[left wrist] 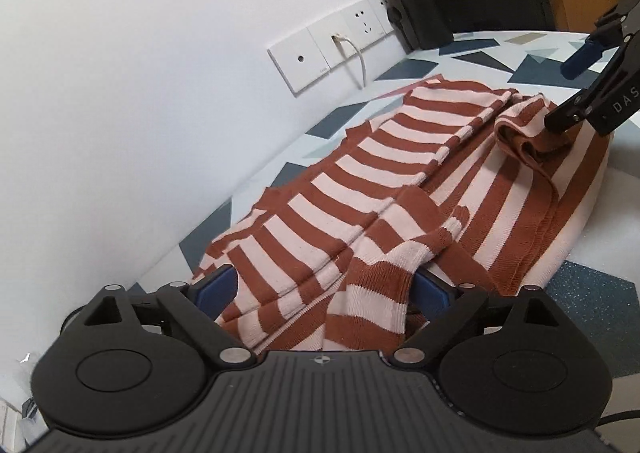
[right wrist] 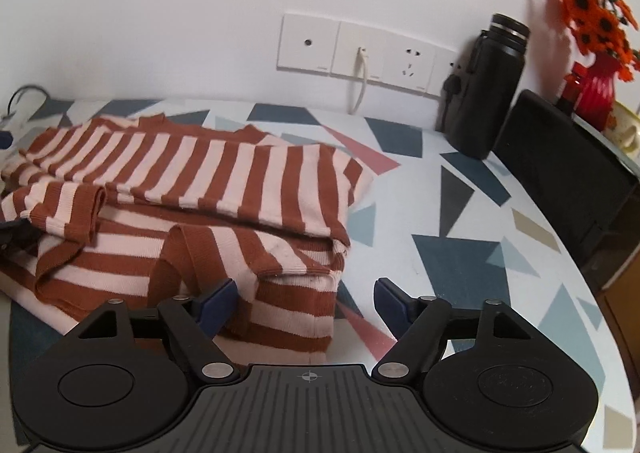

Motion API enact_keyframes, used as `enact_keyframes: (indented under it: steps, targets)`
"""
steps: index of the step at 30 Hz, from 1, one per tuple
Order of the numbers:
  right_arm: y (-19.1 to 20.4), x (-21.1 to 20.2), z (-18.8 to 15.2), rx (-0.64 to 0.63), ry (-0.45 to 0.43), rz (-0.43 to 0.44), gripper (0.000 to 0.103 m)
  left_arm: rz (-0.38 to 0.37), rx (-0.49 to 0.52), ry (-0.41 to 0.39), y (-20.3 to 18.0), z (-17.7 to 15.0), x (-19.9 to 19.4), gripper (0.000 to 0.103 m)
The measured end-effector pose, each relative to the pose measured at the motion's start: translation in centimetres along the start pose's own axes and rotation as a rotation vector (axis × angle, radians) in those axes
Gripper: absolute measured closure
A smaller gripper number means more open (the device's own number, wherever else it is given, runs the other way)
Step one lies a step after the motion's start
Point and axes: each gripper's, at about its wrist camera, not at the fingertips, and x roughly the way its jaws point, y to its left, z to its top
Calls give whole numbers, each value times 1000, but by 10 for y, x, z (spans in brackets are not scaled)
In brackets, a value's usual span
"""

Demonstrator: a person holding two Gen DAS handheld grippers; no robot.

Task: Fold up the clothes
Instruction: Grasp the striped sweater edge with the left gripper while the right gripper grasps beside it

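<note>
Striped knit, rust-brown and pale pink, is spread across the patterned desk (right wrist: pixel 460 253): the sweater (right wrist: pixel 192 173) is lying near the wall-side edge, under the socket plates (right wrist: pixel 360 49). One side panel and a sleeve are already laid over the body, so a first fold is judged done; the bundle is loose and rumpled, and the crosswise fold and final squaring are left.

In the left wrist view, the left gripper (left wrist: pixel 324 289) is seen spread wide, a striped sleeve end lying between its blue pads (left wrist: pixel 216 289); whether the cloth is pressed cannot be told. At the far end, the right gripper (left wrist: pixel 576 89) is seen bearing down on a bunched fold.

From the right wrist view, the right gripper (right wrist: pixel 306 303) is shown with jaws apart, the near corner of the sweater lying between them, the right pad clear of the cloth. Only here are the black flask (right wrist: pixel 488 93) and orange flowers (right wrist: pixel 588 9) shown whole, towards the right-hand corner.
</note>
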Motion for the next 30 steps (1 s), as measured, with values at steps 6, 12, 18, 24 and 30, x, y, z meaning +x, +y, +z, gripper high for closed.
enact_keyframes:
  steps: [6, 12, 18, 24, 30]
  targets:
    - [-5, -9, -1, -46, -26, -23, 34, -33, -27, 35, 0, -4, 7, 17]
    - [-24, -9, -5, 22, -12, -49, 34, -24, -96, 29, 11, -7, 3, 44]
    - [-23, 9, -6, 7, 15, -40, 46, -70, -148, 40, 23, -9, 5, 88]
    - [6, 5, 8, -174, -72, 13, 51, -107, -242, 70, 40, -15, 7, 85]
    - [31, 20, 9, -324, -57, 79, 58, -140, -198, 86, 27, -16, 15, 77]
